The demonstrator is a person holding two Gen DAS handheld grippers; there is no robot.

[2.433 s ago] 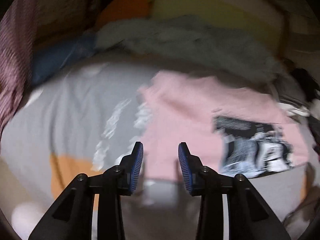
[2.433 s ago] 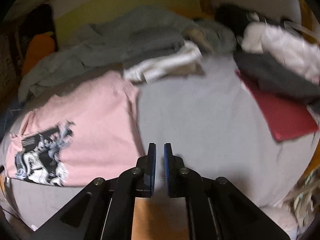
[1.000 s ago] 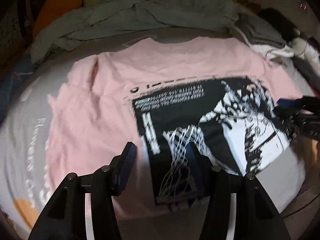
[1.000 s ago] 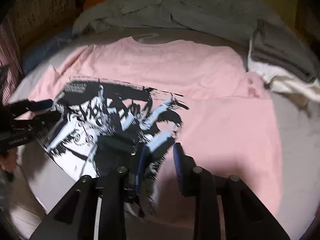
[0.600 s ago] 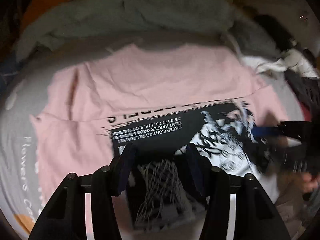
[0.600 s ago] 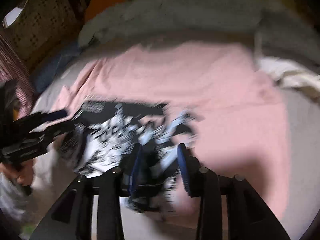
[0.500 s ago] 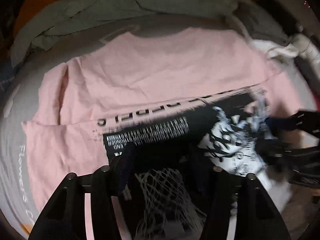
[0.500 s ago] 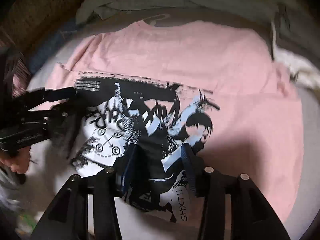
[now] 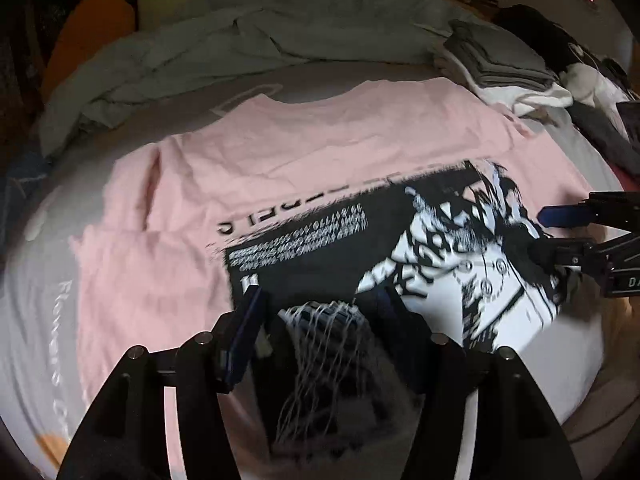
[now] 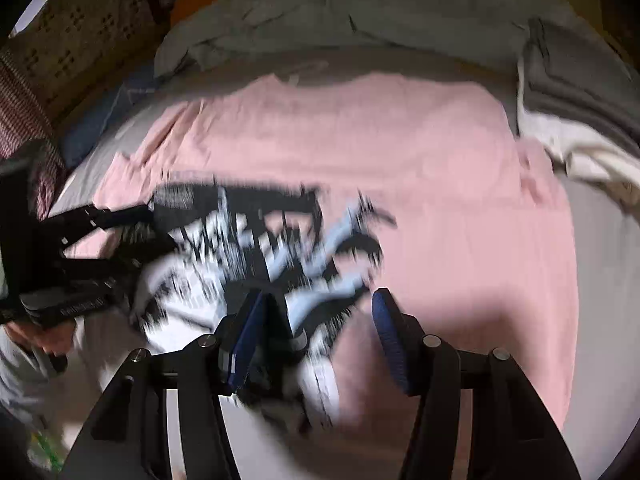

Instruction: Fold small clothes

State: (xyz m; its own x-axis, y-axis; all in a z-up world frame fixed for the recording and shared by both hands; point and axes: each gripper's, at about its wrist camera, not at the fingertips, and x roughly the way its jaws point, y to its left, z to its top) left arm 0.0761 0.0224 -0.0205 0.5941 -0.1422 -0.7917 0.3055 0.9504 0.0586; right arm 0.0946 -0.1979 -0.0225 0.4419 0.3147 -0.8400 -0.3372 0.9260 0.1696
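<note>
A pink T-shirt [image 9: 320,148] with a black-and-white print lies spread flat on the grey bed sheet [image 9: 36,280], collar at the far side. My left gripper [image 9: 324,316] hovers open over the near left part of the print, its pads not pressing on the cloth. My right gripper [image 10: 318,320] is over the near right part of the print; its jaws are opening and the cloth lies loose below them. Each view shows the other gripper beside it: the right gripper [image 9: 538,232], the left gripper [image 10: 160,228]. The near hem is hidden behind the fingers.
A crumpled grey blanket [image 9: 280,32] lies behind the shirt. A stack of folded grey and white clothes [image 9: 500,68] sits at the far right, with dark garments [image 9: 600,132] beyond. An orange cushion [image 9: 88,40] and a woven basket [image 10: 80,32] stand at the far left.
The right gripper's jaws have spread much wider. Both grippers swayed a little over the print and stay side by side. The shirt lies as before.
</note>
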